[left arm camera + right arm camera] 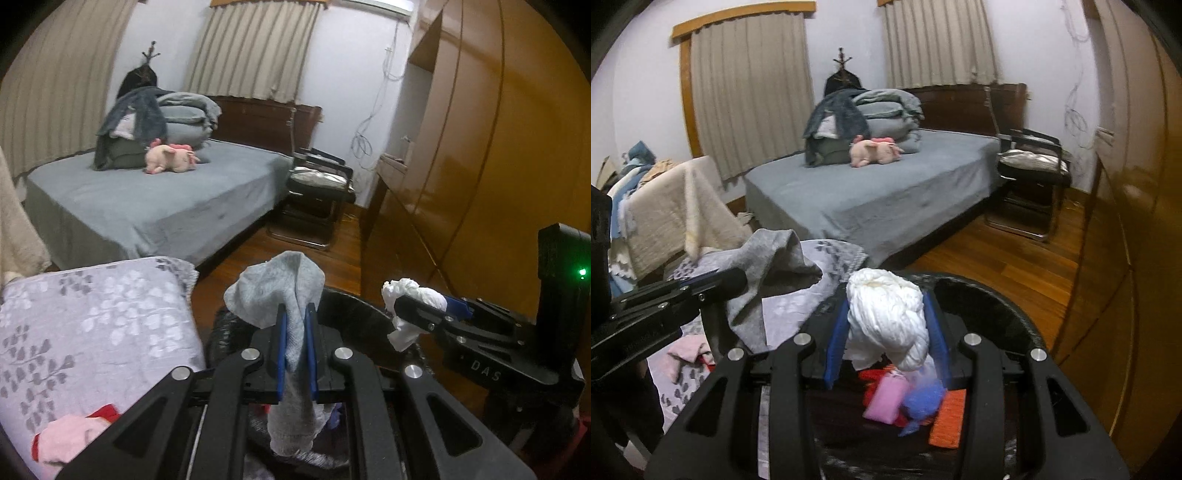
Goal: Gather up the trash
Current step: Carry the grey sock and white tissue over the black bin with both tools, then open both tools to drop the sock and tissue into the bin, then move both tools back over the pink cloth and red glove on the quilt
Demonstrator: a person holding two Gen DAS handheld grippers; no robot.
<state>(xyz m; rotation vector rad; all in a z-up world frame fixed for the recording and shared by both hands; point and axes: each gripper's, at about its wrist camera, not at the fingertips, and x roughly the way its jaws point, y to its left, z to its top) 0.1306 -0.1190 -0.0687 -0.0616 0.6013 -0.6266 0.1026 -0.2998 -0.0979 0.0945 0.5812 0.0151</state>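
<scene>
I had both grippers over the black bin (1015, 314) because that was where the trash was to go. My left gripper (295, 343) was closed tight on a grey sock (284, 295), its 2 blue pads pinching the cloth at the middle so that the top bunched above the fingers and the toe hung down toward the bin's mouth. My right gripper (886, 332) was closed partway around a crumpled white tissue wad (886, 317), held just above the bin opening. The wad looked soft, creased and twisted, and bulged out above the pads. Below it, in the bin, lay pink, blue, red and orange scraps (912, 406). The patterned cushion (92, 325) sat just beside the bin.
</scene>
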